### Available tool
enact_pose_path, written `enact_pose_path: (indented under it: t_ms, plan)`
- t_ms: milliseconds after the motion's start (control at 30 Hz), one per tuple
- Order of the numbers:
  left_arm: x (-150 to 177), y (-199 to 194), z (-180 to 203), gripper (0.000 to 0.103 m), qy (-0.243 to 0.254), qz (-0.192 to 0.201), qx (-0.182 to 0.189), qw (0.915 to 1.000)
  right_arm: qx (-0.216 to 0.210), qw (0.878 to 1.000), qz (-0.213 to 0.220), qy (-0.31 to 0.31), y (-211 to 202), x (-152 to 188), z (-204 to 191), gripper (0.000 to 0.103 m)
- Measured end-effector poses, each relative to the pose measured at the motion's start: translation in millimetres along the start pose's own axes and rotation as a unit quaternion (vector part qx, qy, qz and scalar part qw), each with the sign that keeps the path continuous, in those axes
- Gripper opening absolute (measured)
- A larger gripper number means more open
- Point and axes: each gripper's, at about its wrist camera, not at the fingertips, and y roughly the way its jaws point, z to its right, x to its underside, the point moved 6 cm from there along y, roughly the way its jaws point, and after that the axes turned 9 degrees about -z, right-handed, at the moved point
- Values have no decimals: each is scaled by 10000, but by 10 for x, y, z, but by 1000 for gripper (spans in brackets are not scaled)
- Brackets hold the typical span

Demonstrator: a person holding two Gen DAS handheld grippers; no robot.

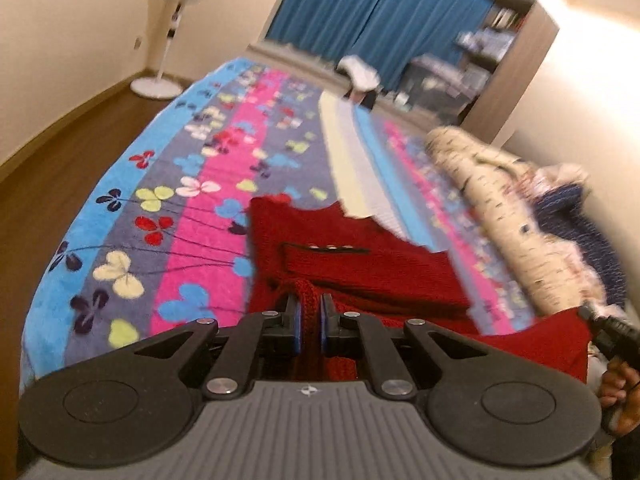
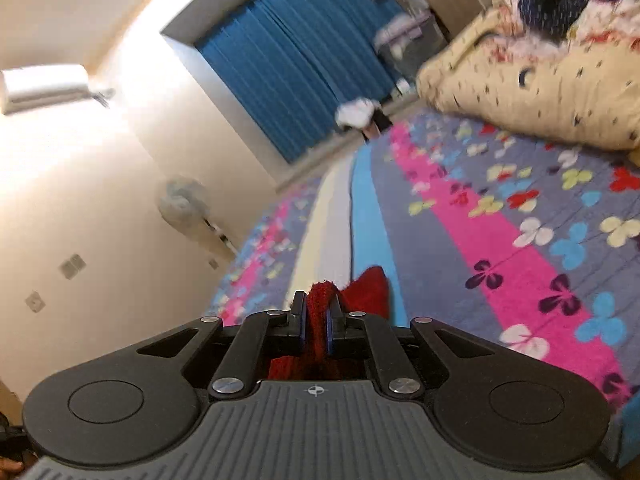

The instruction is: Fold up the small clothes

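Observation:
A small red knitted sweater [image 1: 360,256] with a buttoned placket hangs lifted above the flowered bedspread [image 1: 160,184]. My left gripper [image 1: 310,310] is shut on a ribbed edge of it, the knit pinched between the blue pads. At the far right of the left wrist view, the right gripper's black tip [image 1: 600,322] holds the sweater's other end. In the right wrist view my right gripper [image 2: 316,314] is shut on a bunched strip of the red sweater [image 2: 366,292], whose remainder droops below and ahead. That view is strongly tilted.
A cream patterned pillow [image 1: 492,208] and a pile of dark blue and floral clothes [image 1: 576,208] lie along the bed's right side. A standing fan [image 1: 168,28] is by the left wall, blue curtains [image 1: 372,8] hang behind the bed, with cluttered shelves to their right.

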Motion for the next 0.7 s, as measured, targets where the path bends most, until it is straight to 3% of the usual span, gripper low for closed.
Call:
enact_pose_path:
  t_ms: [233,333,400,433,500,567,700]
  plan:
    - [-830,1175,-333,9,-62,-350,-481,9982,842,9932,-766,-261,1415,-555,199,8]
    - [-952,1705,-520,9,-45,-594,-659,9960,1154,9864,-1135,-276,2013,-613,293,9]
    - [-915,1998,-724,13,-471,-1025,-656,9915,1289,9829,-1289,-256,2291,-534,398,10]
    - [-929,2054,-787,14,-701,-1137,-544,9895,1373,9804,-1403,-159,2403,-465,466,11]
    - [-1020,2027,-832,19,-811,-963,-347,9914,1493,9752,-1624,180,2518,-391,549,14]
    - [-1066,1969,-877,22,-821,-772,-397,9928,1350,9806,-1400,227,2517,-462,510,17]
    - [-1105,1791,-1102,22,-1116,-472,-567,9910,1649,9829,-817,30,2350,-611,528,24]
